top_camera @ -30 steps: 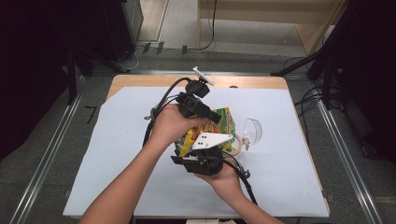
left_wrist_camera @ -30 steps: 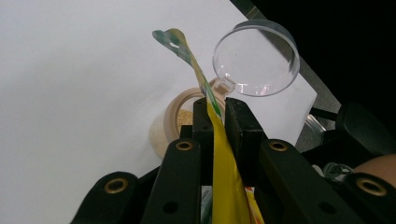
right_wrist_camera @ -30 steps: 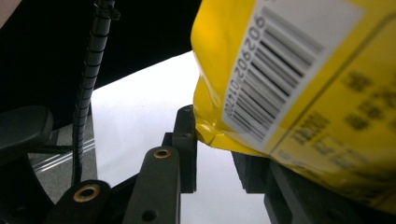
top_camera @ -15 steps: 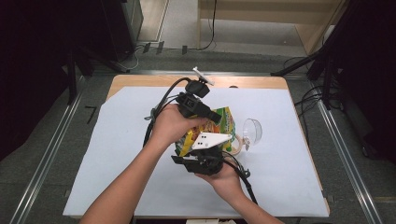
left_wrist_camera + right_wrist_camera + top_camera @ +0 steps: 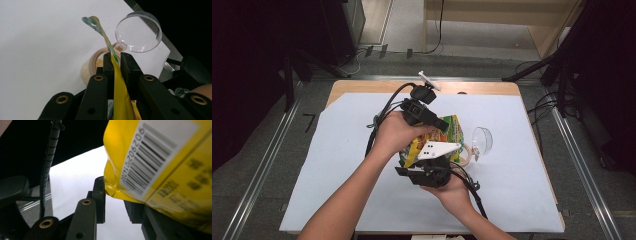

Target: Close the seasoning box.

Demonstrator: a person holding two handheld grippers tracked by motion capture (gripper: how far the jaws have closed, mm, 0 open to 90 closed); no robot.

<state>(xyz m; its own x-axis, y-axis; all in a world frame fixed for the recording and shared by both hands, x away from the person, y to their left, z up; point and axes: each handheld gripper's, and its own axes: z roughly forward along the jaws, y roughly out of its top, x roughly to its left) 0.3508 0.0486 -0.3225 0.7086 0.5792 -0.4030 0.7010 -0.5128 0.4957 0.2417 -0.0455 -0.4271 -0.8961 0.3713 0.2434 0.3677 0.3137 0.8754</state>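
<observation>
White table spreads across the middle of the high view, and the yellow bag sits at its centre, caught between both tools. Left gripper, centre of its own view, jaws pressed together on the bag's thin top edge. Right gripper, low centre of its view, jaws set apart with the bag's barcoded corner between them; whether they bite it, can't tell. Just right of the bag, the clear lid and tan ring.
</observation>
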